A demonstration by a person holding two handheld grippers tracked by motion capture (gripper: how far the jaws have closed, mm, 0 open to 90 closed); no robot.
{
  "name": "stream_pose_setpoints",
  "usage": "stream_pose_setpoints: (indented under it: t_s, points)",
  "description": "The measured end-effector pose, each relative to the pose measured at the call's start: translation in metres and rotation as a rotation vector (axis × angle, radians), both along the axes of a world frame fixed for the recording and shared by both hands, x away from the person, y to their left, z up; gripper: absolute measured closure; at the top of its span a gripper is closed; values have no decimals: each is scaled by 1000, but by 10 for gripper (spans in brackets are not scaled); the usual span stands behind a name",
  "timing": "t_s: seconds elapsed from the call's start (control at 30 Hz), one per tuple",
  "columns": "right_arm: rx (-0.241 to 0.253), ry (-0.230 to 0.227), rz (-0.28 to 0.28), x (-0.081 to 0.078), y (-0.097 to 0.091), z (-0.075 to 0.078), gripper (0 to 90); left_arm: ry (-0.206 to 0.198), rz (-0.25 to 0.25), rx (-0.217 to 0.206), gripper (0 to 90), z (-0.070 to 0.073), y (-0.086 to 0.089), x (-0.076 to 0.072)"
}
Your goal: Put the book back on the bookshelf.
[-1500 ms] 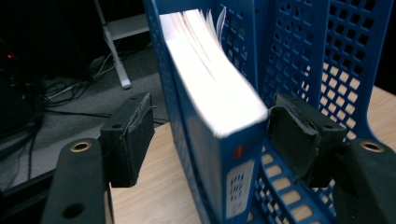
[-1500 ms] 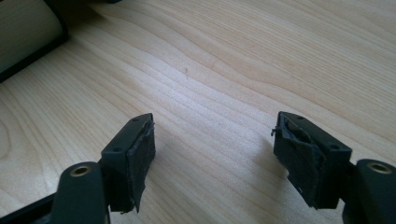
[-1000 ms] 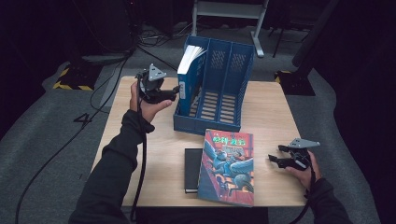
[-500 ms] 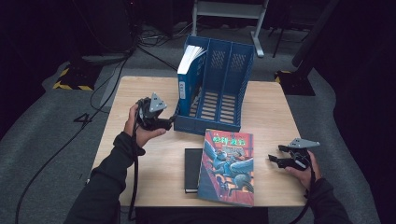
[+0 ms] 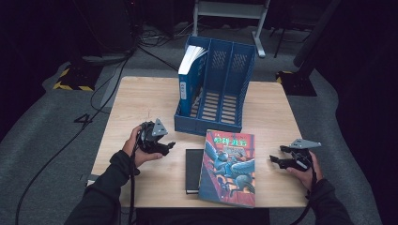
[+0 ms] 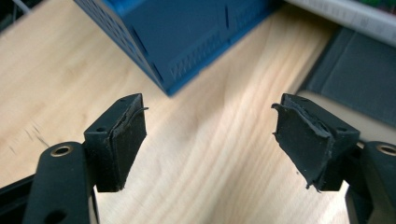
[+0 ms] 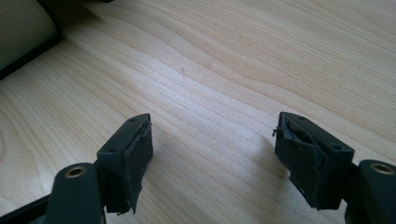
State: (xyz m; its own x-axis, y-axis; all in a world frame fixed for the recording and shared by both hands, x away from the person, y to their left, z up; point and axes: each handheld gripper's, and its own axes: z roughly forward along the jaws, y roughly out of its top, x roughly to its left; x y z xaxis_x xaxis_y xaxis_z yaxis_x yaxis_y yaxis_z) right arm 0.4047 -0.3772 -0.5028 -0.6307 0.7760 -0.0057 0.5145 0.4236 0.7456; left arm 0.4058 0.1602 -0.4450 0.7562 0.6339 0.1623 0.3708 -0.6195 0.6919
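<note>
One book (image 5: 190, 79) stands filed in the blue rack (image 5: 231, 89); two books (image 5: 228, 166) wait on the table (image 5: 141, 101); left hand-held gripper (image 5: 165, 146) and right hand-held gripper (image 5: 276, 161) both gape, empty.

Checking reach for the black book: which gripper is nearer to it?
Left. The left gripper sits just left of the black book, near its top corner. The right gripper is farther off to the right, with the colourful book in between.

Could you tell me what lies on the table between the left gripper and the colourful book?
In the high view, a black book lies between the left gripper and the colourful book, which overlaps its right side.
</note>
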Motion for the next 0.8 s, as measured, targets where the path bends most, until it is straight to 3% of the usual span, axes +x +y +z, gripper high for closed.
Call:
stream_pose_setpoints:
  t_s: [0.13,0.2,0.33,0.5,0.53,0.67,0.8]
  points:
    - [-3,3,-3,0,0,0,281,34,12,24,253,-13,0,-6]
    - [-4,3,-3,0,0,0,281,48,-9,30,251,-20,0,-10]
    - [-10,10,-5,0,0,1,279,81,-45,6,248,-29,1,-17]
    - [-15,25,-16,-1,3,2,252,103,-74,11,236,-38,0,-27]
    - [-20,33,-13,-1,4,3,246,122,-85,-11,236,-40,0,-31]
    - [-13,51,-9,-1,4,5,245,157,-108,-32,230,-46,0,-37]
    - [-3,50,15,-4,6,11,258,154,-115,-16,218,-51,-2,-40]
